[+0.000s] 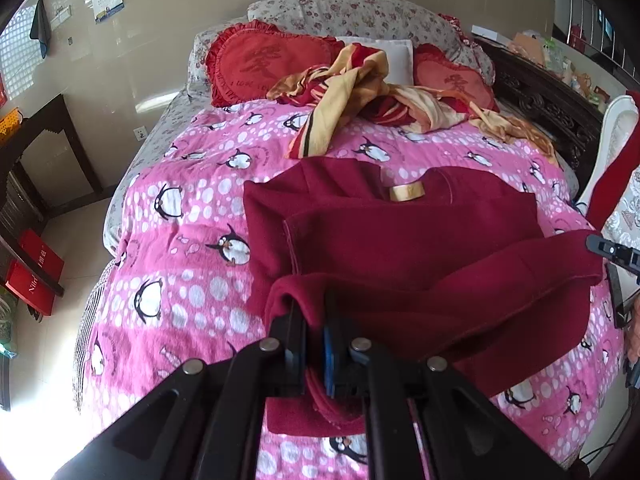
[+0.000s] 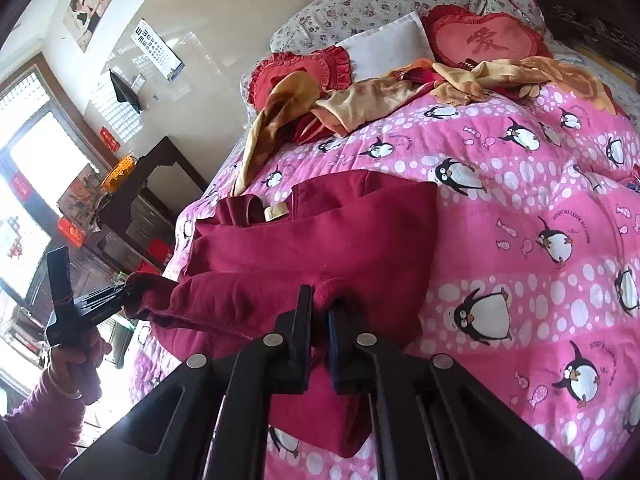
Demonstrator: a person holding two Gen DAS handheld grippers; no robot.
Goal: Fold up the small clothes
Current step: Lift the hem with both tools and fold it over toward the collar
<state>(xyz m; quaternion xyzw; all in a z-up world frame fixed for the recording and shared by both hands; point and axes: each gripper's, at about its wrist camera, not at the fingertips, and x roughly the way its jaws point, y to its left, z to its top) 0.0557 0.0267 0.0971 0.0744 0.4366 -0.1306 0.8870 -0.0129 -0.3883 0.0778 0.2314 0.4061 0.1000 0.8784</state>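
The dark red fleece garment [image 1: 400,240] lies on the pink penguin-print quilt [image 1: 180,240] covering the bed, its near hem raised off the quilt by both grippers. A tan neck label [image 1: 407,191] shows at its far end. The left gripper [image 1: 314,320] has its 2 jaws closed on one corner of the hem; the right gripper [image 2: 320,308] pinches the other corner. Beyond lie a crumpled yellow-and-red cloth [image 1: 352,92] and 2 red heart-shaped cushions [image 1: 264,60].

Bright daylight enters through the window [image 2: 24,184] left of the right tongs [image 2: 320,312], blown out white. Shadows are soft. Fisheye bends both views, with dark vignetted corners; focus is sharp throughout.
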